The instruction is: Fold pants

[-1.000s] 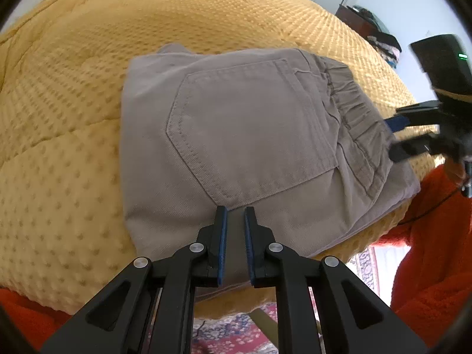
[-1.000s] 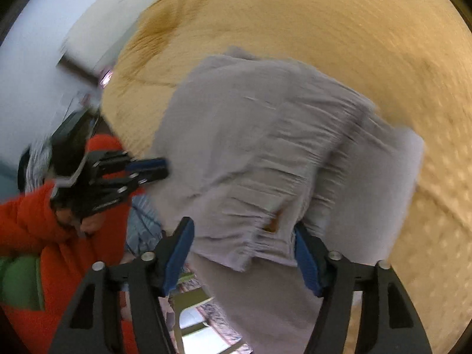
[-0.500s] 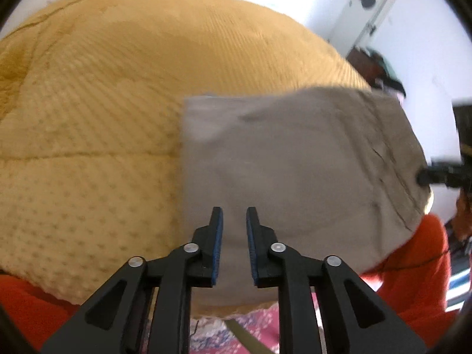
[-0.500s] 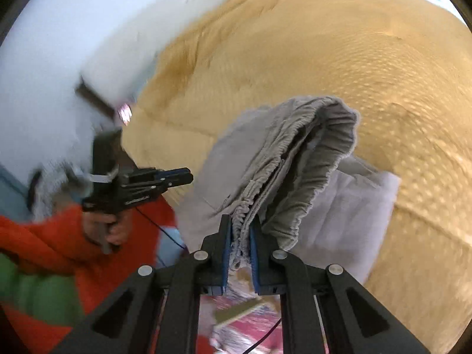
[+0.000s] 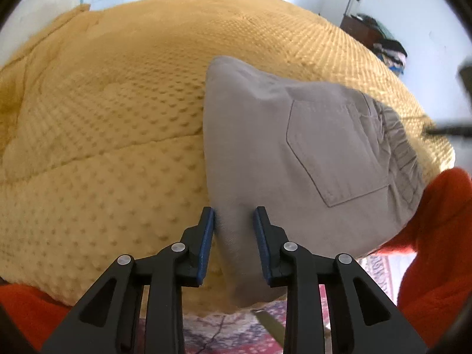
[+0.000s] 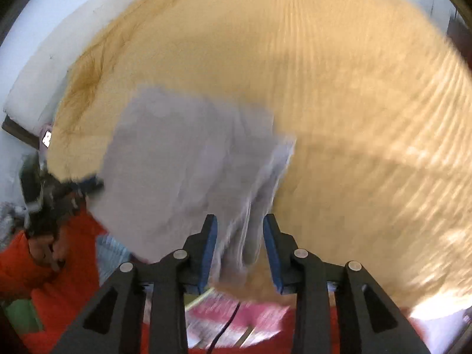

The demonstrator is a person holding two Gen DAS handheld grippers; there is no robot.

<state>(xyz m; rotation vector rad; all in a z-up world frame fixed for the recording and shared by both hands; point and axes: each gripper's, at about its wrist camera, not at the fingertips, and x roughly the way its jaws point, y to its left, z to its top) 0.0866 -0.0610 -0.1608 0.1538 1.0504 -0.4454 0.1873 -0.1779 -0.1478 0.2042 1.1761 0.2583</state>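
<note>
Folded grey-beige pants (image 5: 295,153) lie on the mustard quilt, back pocket (image 5: 333,150) up, elastic waistband toward the right. My left gripper (image 5: 234,218) hovers over their near left corner. Its jaws are opening, and the fabric sits between them without being pinched. In the right wrist view the pants (image 6: 183,159) are blurred. My right gripper (image 6: 239,227) is also opening, and a loose fold of the waistband edge hangs between its pads with gaps on both sides. The right gripper (image 5: 448,129) shows as a dark blur at the right edge of the left wrist view.
The dotted quilt (image 5: 103,118) covers the whole bed. A patterned rug (image 5: 230,333) lies below its near edge. The person's red sleeve (image 5: 436,236) is at the right. A dark dresser with clothes (image 5: 380,44) stands at the back right. A white pillow (image 6: 44,67) is at the far left.
The right gripper shut on the waistband, lifted and carried it over, and now its jaws have spread. The left jaws have widened and the pants now sit further right in its view.
</note>
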